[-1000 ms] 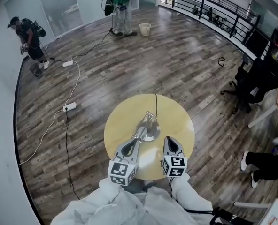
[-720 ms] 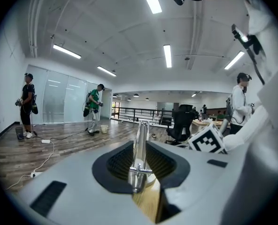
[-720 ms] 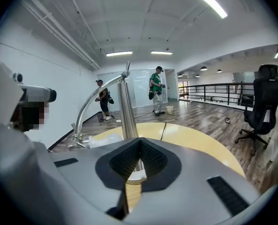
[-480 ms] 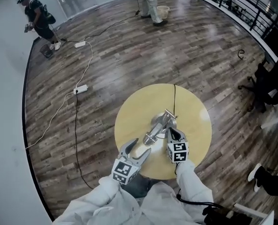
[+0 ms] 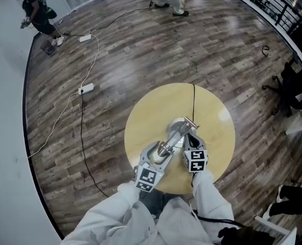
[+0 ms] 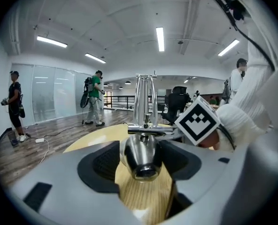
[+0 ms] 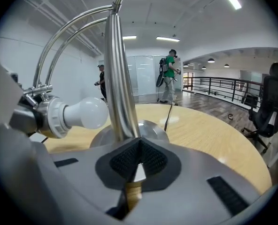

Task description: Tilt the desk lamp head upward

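Desk lamp stands near the middle of the round tabletop (image 5: 141, 116), cord (image 5: 194, 101) running off the far edge. Lamp head (image 6: 140, 159) hangs low on its arched twin rods, with the bulb (image 7: 85, 114) pointing roughly level, not yet raised.

Left claw (image 5: 156, 160) is set around the metal lamp head, one jaw on each flank. Jaws stand moderately apart, as wide as the head, and the dark pads (image 6: 101, 161) look pressed against its sides: a clamp on the head. Likely reason: this is the part that must pivot, so the grip sits where the turning force is needed.

Right claw (image 7: 138, 142) has its jaws brought together, holding nothing, tips at the foot of the upright stem (image 7: 118, 78), just above the round base (image 7: 150, 128). Contact with the stem appears likely but cannot be confirmed. Probable purpose: bracing the lamp so the base does not slide or tip while the head is levered upward.
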Tool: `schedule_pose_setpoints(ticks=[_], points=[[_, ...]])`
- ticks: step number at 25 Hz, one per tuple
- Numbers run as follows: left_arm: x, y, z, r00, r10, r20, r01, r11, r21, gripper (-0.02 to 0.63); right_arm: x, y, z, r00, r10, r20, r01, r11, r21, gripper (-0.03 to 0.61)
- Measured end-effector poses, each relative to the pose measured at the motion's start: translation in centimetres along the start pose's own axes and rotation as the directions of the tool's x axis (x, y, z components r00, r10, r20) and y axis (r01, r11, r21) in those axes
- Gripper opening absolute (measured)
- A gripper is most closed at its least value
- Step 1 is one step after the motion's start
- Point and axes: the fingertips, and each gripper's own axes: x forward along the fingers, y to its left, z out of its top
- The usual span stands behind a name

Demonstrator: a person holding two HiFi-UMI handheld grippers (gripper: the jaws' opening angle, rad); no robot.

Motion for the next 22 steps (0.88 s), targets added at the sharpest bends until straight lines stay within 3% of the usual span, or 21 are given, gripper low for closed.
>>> schedule_pose_setpoints(ticks=[2,22], points=[[0.4,0.0,0.1,1.0,0.001,0.001,-0.001,1.0,0.011,0.256,0.1,0.1,0.0,1.0,-0.012,0.003,0.012,1.0,-0.007,0.011],[-1.3,-0.3,0.7,0.995,0.012,-0.102,-0.013,1.0,-0.005,0.244,0.1,0.1,0.0,1.0,0.022,-0.007,-0.022,0.999,-0.036,0.011]])
